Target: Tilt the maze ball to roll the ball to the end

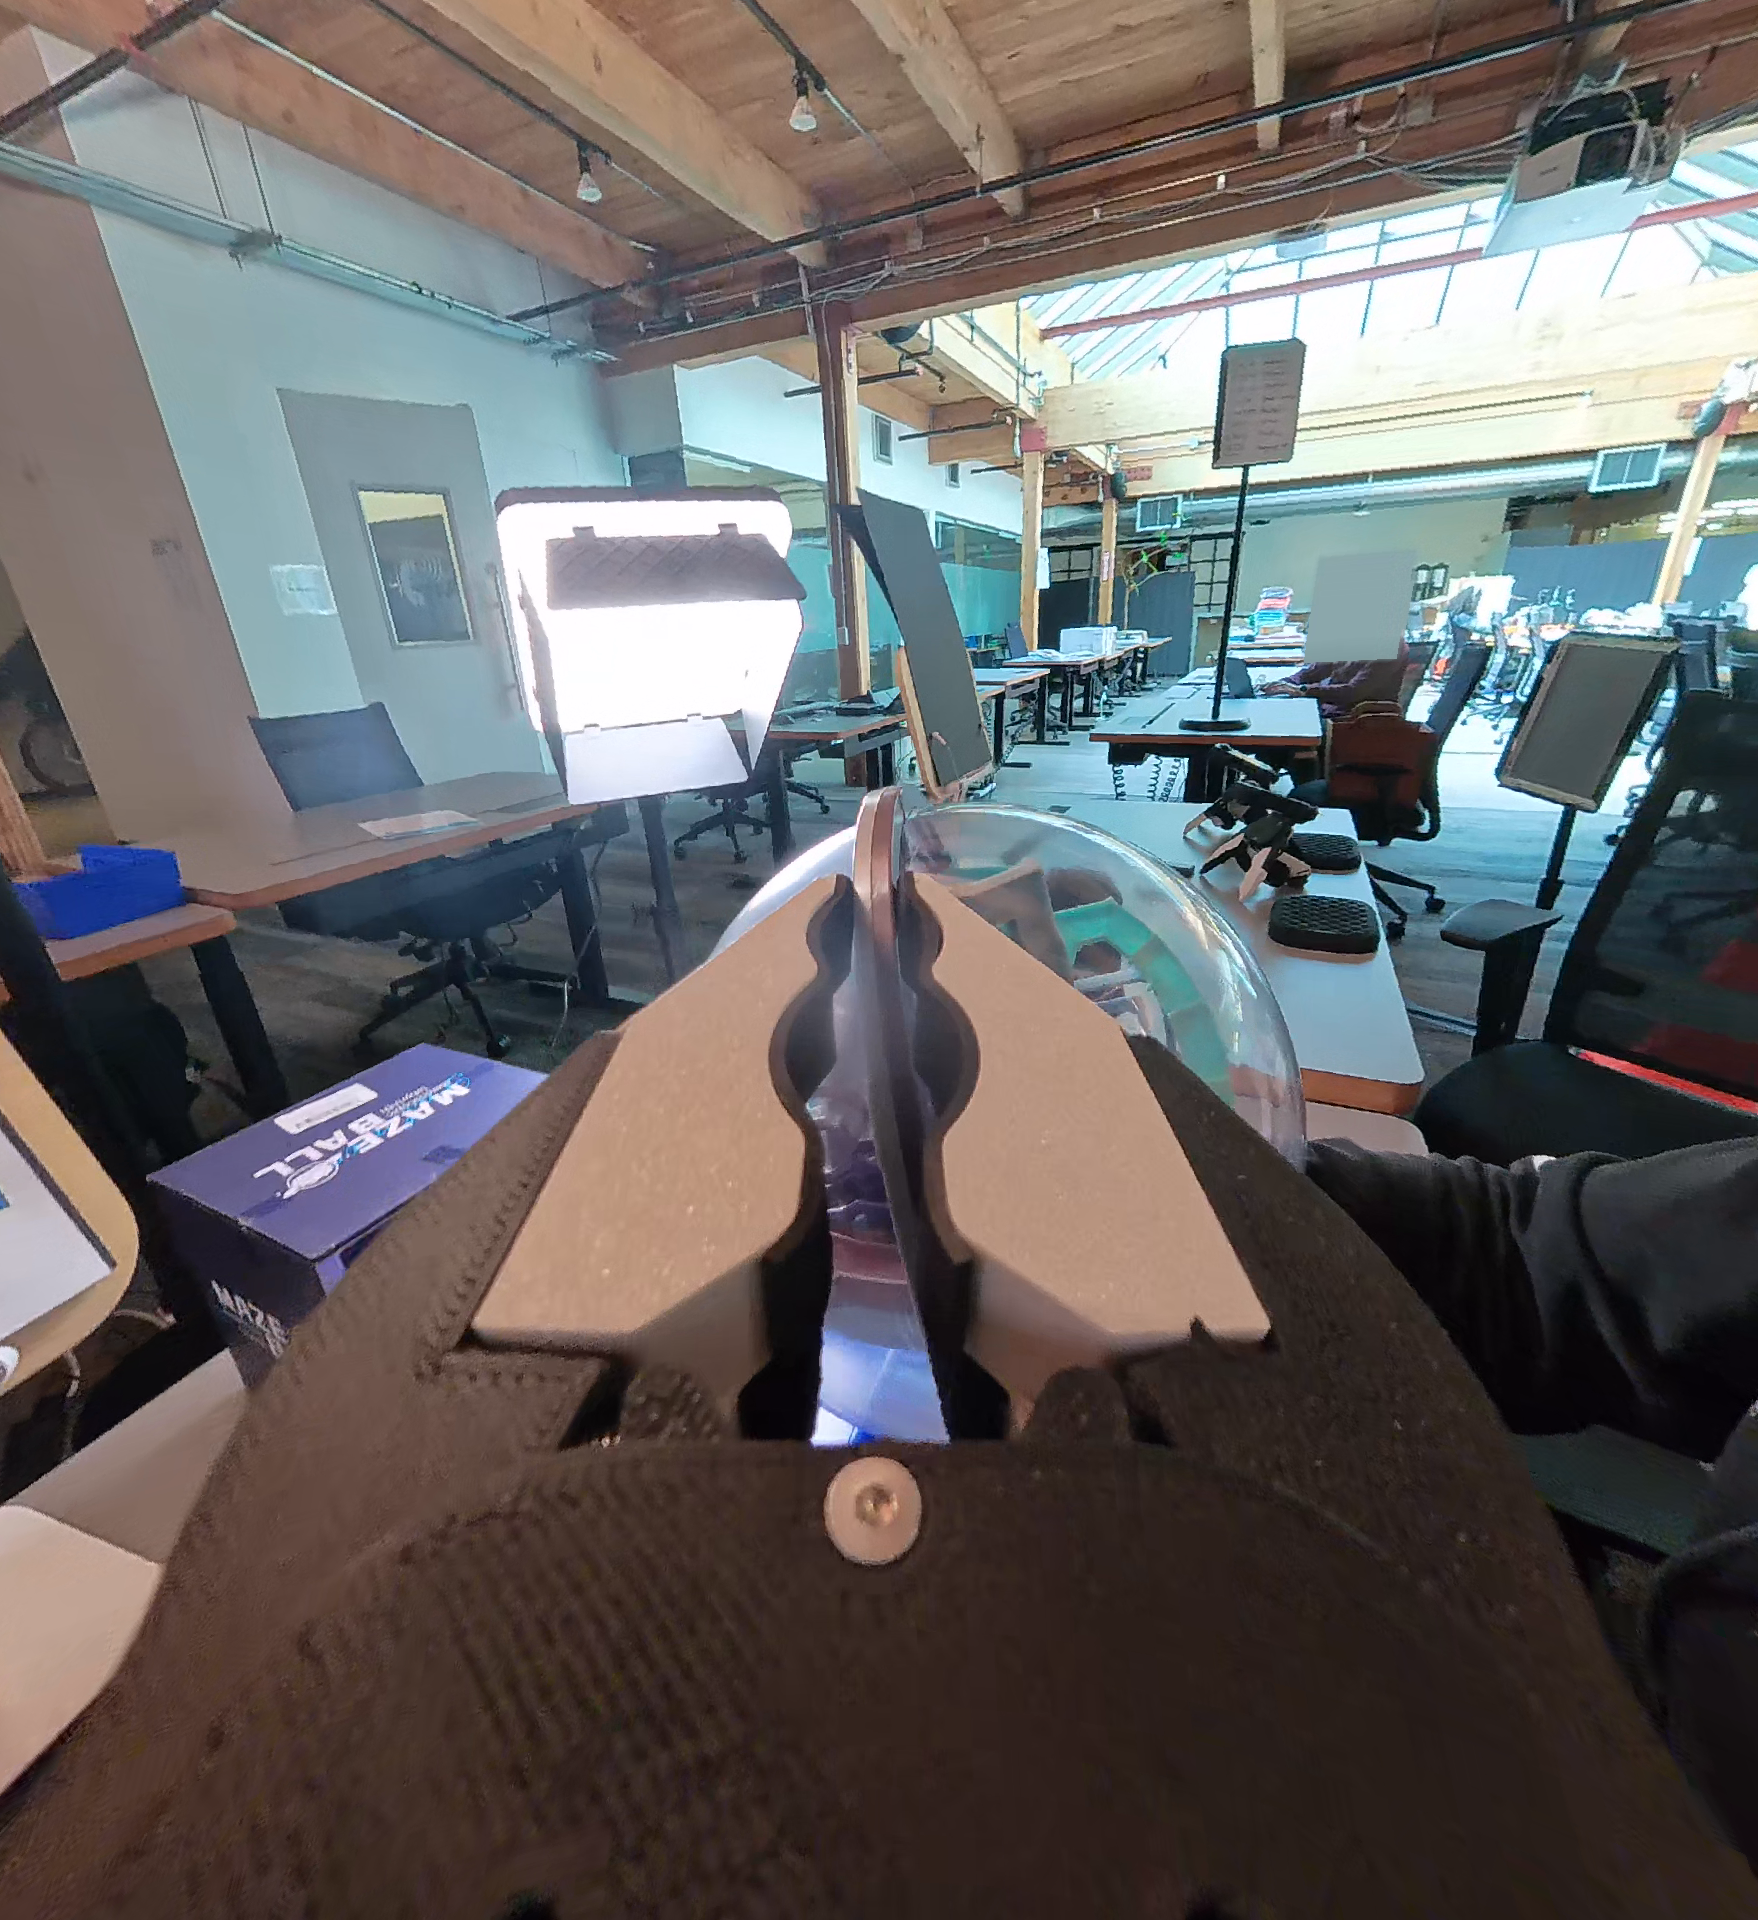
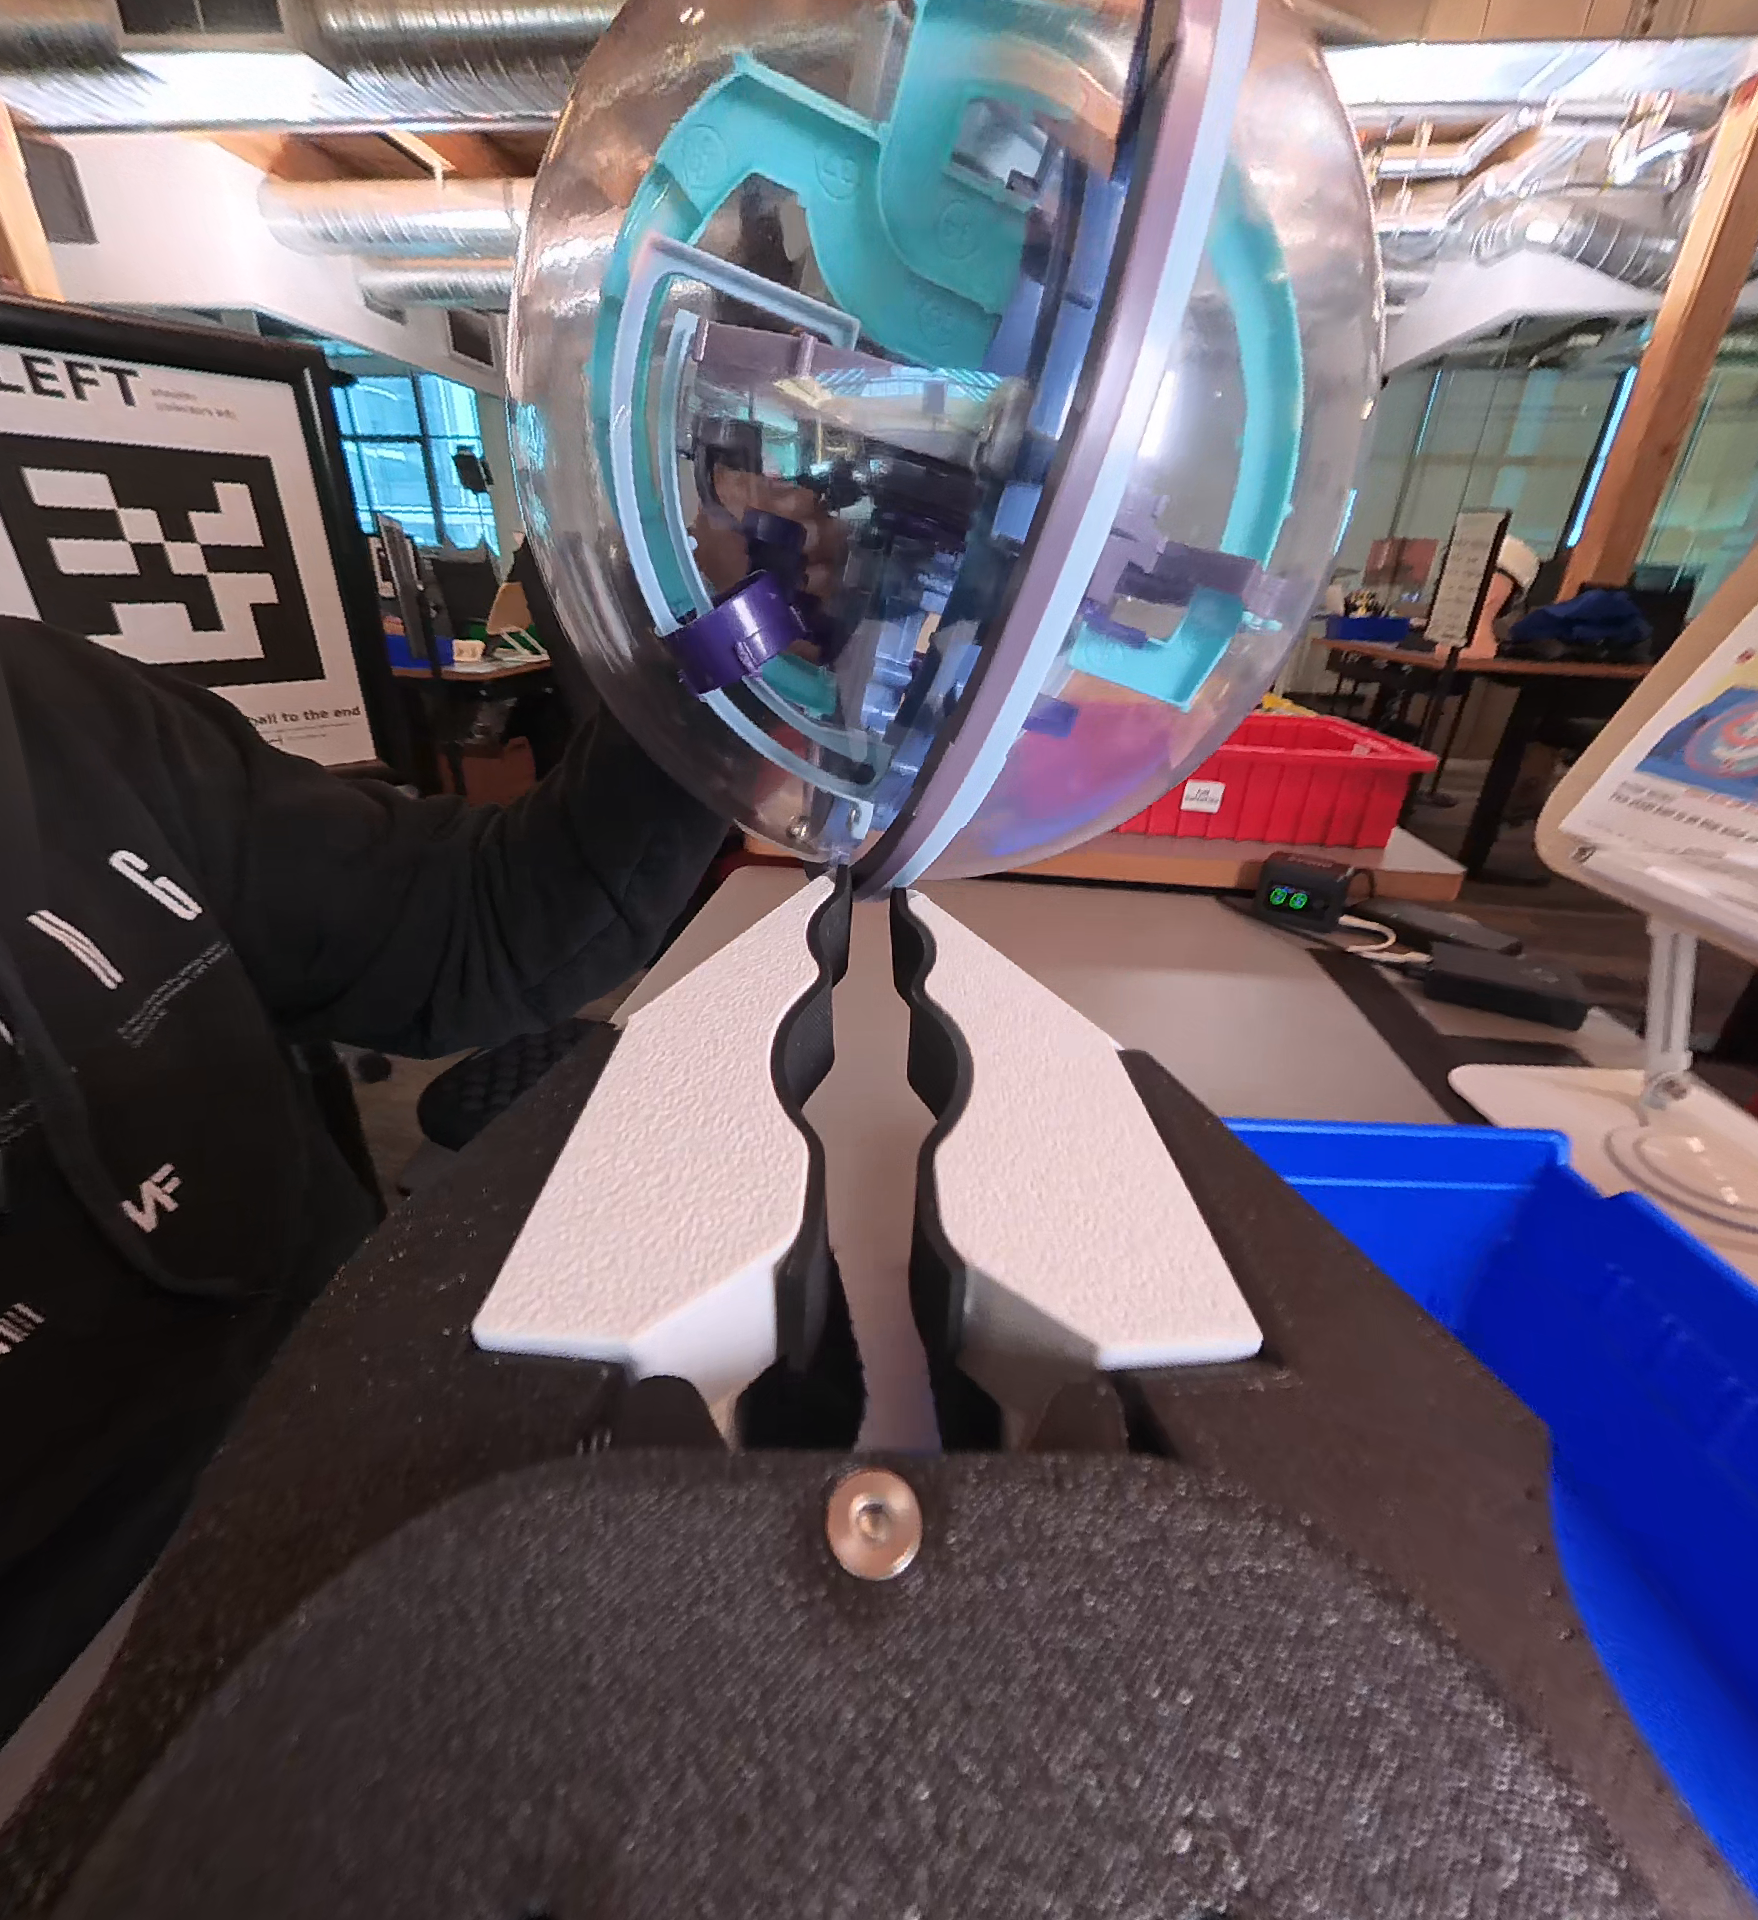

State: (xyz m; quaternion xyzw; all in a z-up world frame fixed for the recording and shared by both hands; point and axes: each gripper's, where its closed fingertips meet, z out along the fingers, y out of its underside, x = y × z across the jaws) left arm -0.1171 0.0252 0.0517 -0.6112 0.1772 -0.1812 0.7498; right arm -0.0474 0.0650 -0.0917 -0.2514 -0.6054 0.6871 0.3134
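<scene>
The maze ball is a clear sphere with teal, lilac and purple tracks inside and a grey rim around its middle. It is held in the air between both grippers. My right gripper pinches the bottom of the rim with its fingertips, and the ball stands above it. My left gripper is shut on the same rim, which runs deep between its fingers; the ball's dome bulges to their right. I cannot pick out the small ball inside the maze.
A purple maze ball box lies at lower left. A blue bin is close on the right, and a red bin sits behind. An instruction stand is at the right. A person's black sleeve reaches behind the ball.
</scene>
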